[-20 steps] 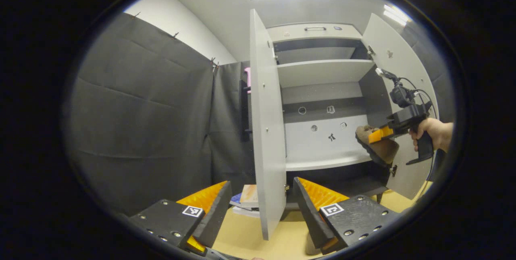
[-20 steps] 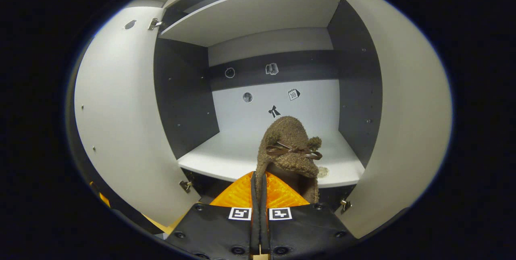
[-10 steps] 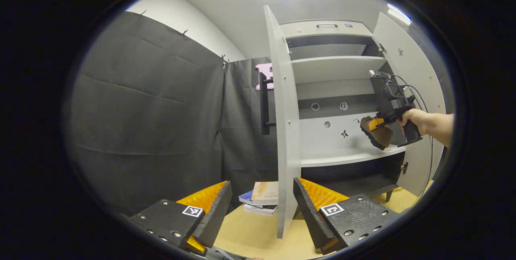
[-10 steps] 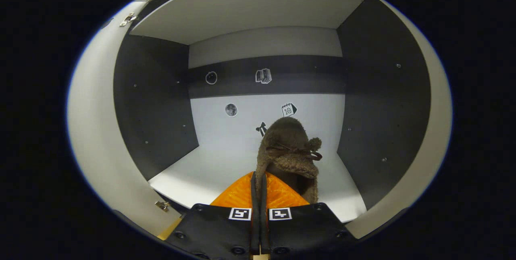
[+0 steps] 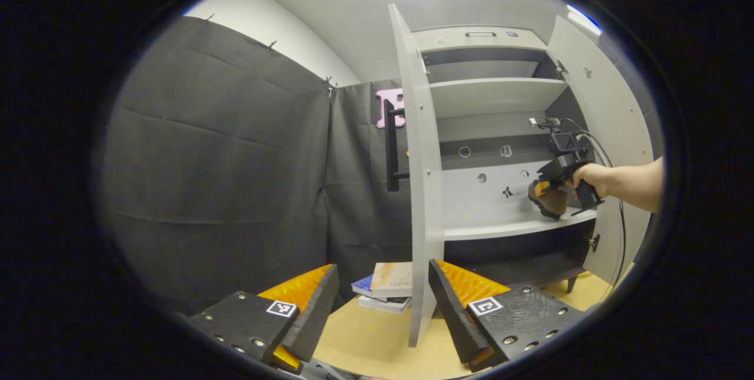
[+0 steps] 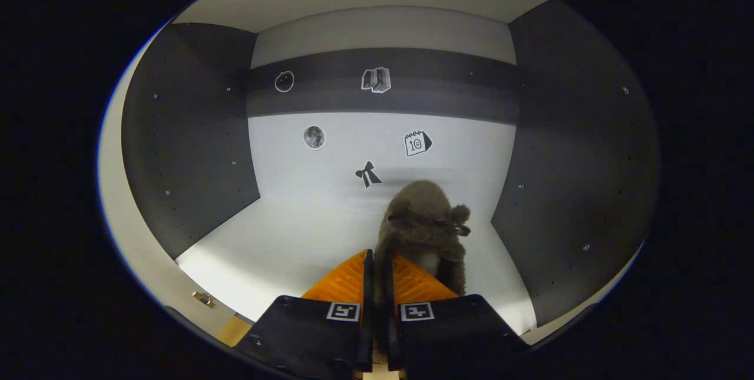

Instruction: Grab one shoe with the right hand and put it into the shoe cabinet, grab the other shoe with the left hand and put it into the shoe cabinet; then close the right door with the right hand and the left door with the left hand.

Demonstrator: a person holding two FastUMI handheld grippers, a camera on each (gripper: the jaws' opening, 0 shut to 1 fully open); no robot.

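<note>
Right gripper (image 6: 377, 262), lower centre of its view, clamped on a furry brown shoe (image 6: 427, 227) above the cabinet shelf (image 6: 283, 244). Left gripper (image 5: 383, 286), bottom of its view, jaws apart, beside the open left door (image 5: 421, 191).

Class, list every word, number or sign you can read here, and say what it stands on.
"10": on the calendar sticker, cabinet's back panel.
Top book, cover print: too blurred to read.
Bow sticker, moon sticker: pictures, no words.

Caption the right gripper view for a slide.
Right gripper shut on a furry brown shoe, holding it inside the open cabinet over the white shelf.
</note>
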